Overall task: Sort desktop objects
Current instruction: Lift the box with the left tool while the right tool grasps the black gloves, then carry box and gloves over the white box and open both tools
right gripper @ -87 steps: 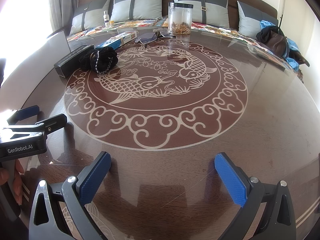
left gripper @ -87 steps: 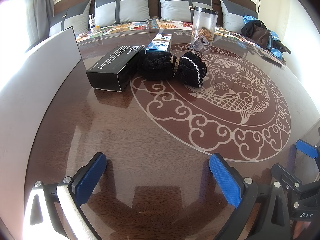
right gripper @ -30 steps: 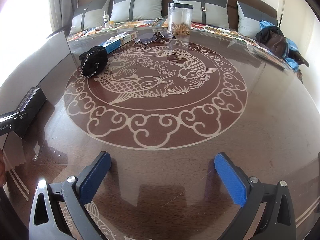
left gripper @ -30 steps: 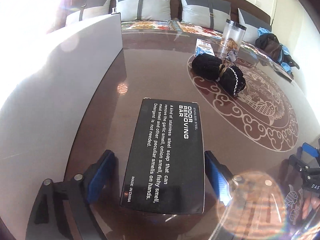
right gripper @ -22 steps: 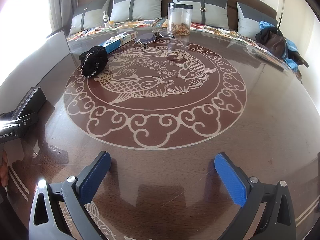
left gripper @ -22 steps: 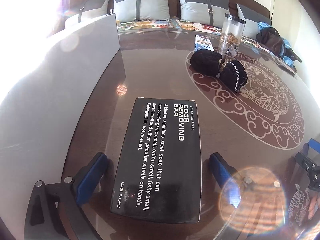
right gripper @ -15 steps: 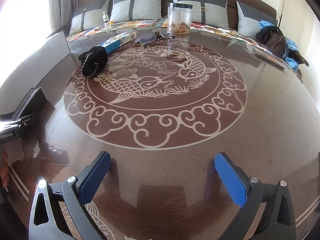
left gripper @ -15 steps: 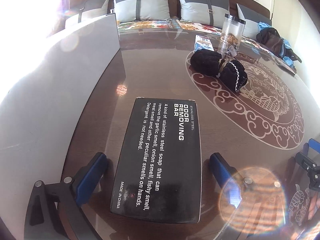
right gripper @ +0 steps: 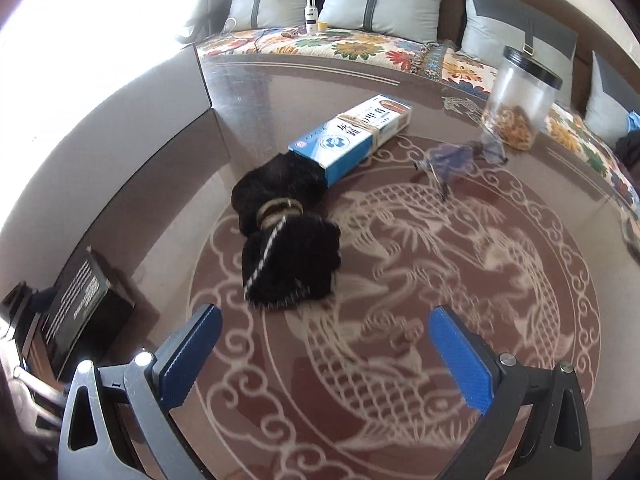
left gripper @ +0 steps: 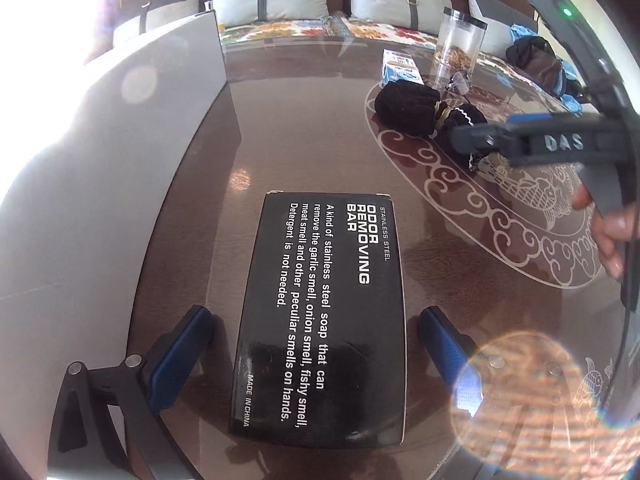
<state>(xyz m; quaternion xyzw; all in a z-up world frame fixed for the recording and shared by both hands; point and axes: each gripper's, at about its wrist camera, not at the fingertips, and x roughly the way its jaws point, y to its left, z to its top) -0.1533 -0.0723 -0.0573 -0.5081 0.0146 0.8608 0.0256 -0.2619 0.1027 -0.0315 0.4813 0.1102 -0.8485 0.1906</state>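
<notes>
Two grippers work over the brown table [right gripper: 540, 320], and the black box [left gripper: 320, 320] printed "ODOR REMOVING BAR" serves as the landmark. It lies flat on the table near the grey wall panel [left gripper: 120, 160], and the left gripper [left gripper: 316, 356] straddles its near end with the blue pads [left gripper: 178, 354] spread wide on either side, a gap showing between each pad and the box, so nothing is gripped. Beyond the box and to its right, on the edge of the pale fish medallion, lies the black fabric bundle [right gripper: 286, 240], cinched at the middle by a band. The right gripper [right gripper: 320, 356] hovers just short of that bundle, fingers spread wide and empty. Touching the bundle's far end is a blue and white carton [right gripper: 352, 136]. Farther from the black box still, a pair of glasses [right gripper: 460, 160] rests on the table beside a clear jar [right gripper: 518, 104] with a black lid.
</notes>
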